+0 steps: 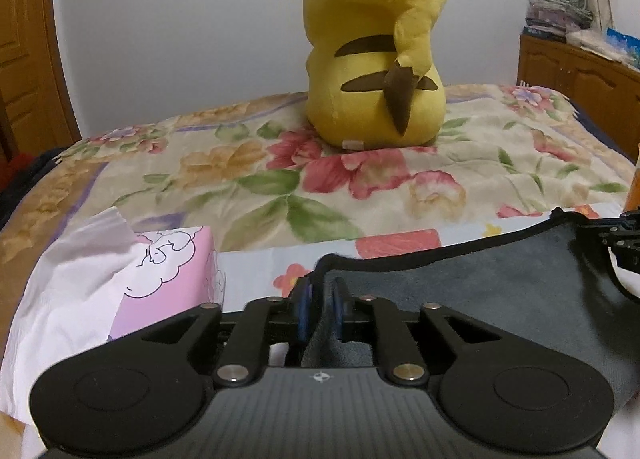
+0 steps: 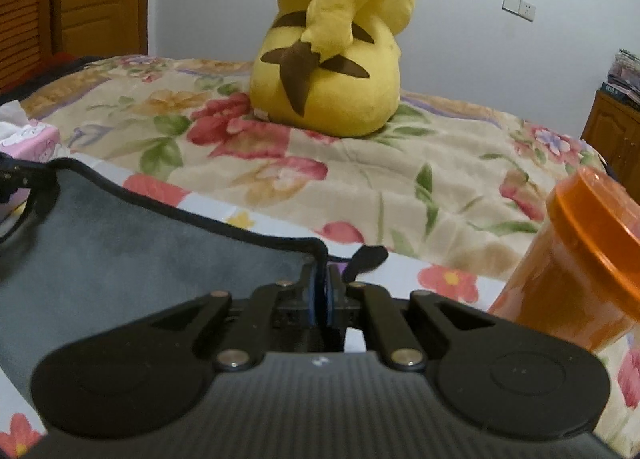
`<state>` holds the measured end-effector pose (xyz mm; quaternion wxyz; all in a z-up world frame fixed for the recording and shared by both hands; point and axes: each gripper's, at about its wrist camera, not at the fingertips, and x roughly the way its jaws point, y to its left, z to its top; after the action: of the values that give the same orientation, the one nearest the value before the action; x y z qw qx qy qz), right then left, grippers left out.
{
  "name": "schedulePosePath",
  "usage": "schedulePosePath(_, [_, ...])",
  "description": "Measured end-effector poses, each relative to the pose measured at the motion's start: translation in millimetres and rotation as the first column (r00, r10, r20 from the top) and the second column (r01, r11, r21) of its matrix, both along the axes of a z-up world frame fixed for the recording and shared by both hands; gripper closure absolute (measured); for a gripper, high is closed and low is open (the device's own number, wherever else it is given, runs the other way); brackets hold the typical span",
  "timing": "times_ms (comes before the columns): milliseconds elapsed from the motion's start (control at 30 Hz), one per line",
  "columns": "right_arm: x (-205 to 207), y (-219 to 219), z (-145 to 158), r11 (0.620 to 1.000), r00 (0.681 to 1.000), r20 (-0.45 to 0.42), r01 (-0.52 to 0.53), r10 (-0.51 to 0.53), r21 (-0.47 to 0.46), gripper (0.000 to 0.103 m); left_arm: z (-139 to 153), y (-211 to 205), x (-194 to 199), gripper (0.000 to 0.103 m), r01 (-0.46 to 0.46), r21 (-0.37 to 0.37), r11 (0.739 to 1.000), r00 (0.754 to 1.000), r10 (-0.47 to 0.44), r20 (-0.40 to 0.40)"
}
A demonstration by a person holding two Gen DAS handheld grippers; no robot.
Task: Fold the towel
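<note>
A grey towel (image 1: 480, 283) with a black hem hangs stretched between my two grippers above the flowered table cover. My left gripper (image 1: 322, 307) is shut on the towel's left corner, with cloth bunched between its blue pads. My right gripper (image 2: 322, 295) is shut on the towel's right corner (image 2: 160, 259), and a small black tag sticks out past its fingers. In the left wrist view the right gripper (image 1: 624, 235) shows at the far right edge. In the right wrist view the left gripper (image 2: 16, 175) shows at the far left edge.
A yellow plush toy (image 1: 376, 59) sits on the floral blanket (image 1: 240, 179) behind the towel. A pink tissue box (image 1: 168, 279) with white tissue stands at the left. An orange plastic jar (image 2: 572, 263) stands at the right. A wooden cabinet (image 1: 580, 71) is at the far right.
</note>
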<state>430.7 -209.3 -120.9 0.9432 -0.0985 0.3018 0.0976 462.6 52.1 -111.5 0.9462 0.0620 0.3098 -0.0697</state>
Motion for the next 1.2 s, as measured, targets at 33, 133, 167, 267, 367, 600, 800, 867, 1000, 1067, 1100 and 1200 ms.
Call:
schedulePosePath(33, [-1.2, 0.4, 0.4, 1.0, 1.0, 0.0, -0.002, 0.002, -0.001, 0.088, 0.4, -0.5, -0.8, 0.076, 0.007, 0.001, 1.0, 1.0, -0.007, -0.001])
schedulePosePath(133, [-2.6, 1.0, 1.9, 1.0, 1.0, 0.0, -0.003, 0.003, 0.008, 0.06, 2.7, -2.2, -5.0, 0.062, 0.019, 0.005, 1.0, 1.0, -0.019, 0.006])
schedulePosePath(167, [-4.2, 0.3, 3.4, 1.0, 1.0, 0.001, -0.007, 0.007, 0.025, 0.059, 3.3, -2.6, -6.0, 0.056, 0.023, -0.001, 1.0, 1.0, -0.023, 0.005])
schedulePosePath(267, [-6.8, 0.1, 7.4, 0.999, 1.0, 0.002, -0.01, 0.009, 0.048, 0.059, 5.5, -5.7, -8.4, 0.051, 0.045, -0.011, 0.999, 0.999, -0.045, -0.01])
schedulePosePath(367, [-13.3, 1.4, 11.6, 0.997, 1.0, 0.0, -0.018, 0.018, 0.073, 0.058, 9.0, -8.7, -15.2, 0.043, 0.063, -0.018, 0.998, 0.998, -0.063, -0.013])
schedulePosePath(600, [-40.4, 8.4, 17.1, 0.992, 1.0, 0.008, -0.03, 0.03, 0.125, 0.049, 13.9, -15.4, -37.8, 0.029, 0.097, -0.032, 0.995, 0.995, -0.097, -0.018])
schedulePosePath(800, [-55.5, 12.1, 18.9, 0.987, 1.0, 0.002, -0.026, 0.026, 0.157, 0.011, 11.4, -20.0, -52.3, 0.024, 0.112, -0.029, 0.993, 0.993, -0.113, -0.036])
schedulePosePath(867, [-60.1, 12.9, 19.8, 0.987, 1.0, 0.004, -0.023, 0.022, 0.16, 0.011, 11.6, -20.8, -57.1, 0.02, 0.113, -0.027, 0.993, 0.993, -0.114, -0.038])
schedulePosePath(1000, [-69.3, 11.9, 22.2, 0.985, 1.0, 0.005, -0.009, 0.009, 0.172, 0.005, 15.8, -21.9, -68.0, 0.01, 0.128, -0.032, 0.991, 0.991, -0.129, -0.041])
schedulePosePath(1067, [-75.1, 10.9, 24.4, 0.983, 1.0, 0.021, 0.003, -0.007, 0.184, 0.0, 20.0, -22.3, -74.5, 0.004, 0.133, -0.042, 0.99, 0.99, -0.134, -0.031])
schedulePosePath(1100, [-76.8, 11.4, 24.7, 0.983, 1.0, 0.023, 0.006, -0.01, 0.184, 0.0, 22.5, -22.5, -77.9, 0.002, 0.134, -0.044, 0.99, 0.99, -0.136, -0.026])
schedulePosePath(1200, [-80.4, 13.0, 25.5, 0.984, 1.0, 0.015, 0.021, -0.024, 0.178, 0.0, 29.5, -23.9, -84.4, 0.0, 0.135, -0.047, 0.99, 0.991, -0.136, -0.016])
